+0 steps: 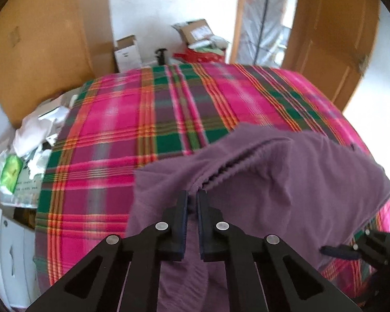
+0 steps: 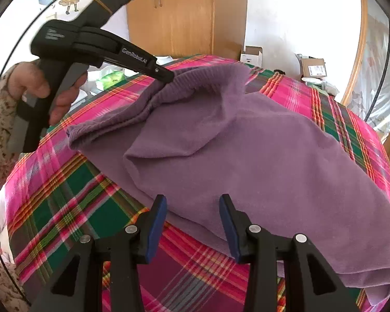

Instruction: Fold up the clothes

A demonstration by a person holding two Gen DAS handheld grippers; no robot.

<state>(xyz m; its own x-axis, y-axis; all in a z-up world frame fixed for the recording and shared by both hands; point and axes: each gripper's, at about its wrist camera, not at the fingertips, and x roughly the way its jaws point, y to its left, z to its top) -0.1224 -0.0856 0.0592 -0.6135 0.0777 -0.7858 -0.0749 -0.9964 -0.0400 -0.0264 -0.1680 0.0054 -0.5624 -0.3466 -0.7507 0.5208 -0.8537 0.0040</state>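
Sweater (image 2: 247,156) on plaid bed (image 2: 65,202), ribbed hem pinched in closed left gripper (image 1: 193,195): best lifted slowly, kept taut, while right gripper (image 2: 192,202) waits open at near edge

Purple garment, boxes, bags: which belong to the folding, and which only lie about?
Folding:
- purple sweater
- left gripper, shut on its ribbed edge
- right gripper, open
- plaid bed cover

Lying about:
- cardboard boxes
- green packet
- wardrobe

Wrist views, close, downward, sharing sweater (image 1: 286,171)
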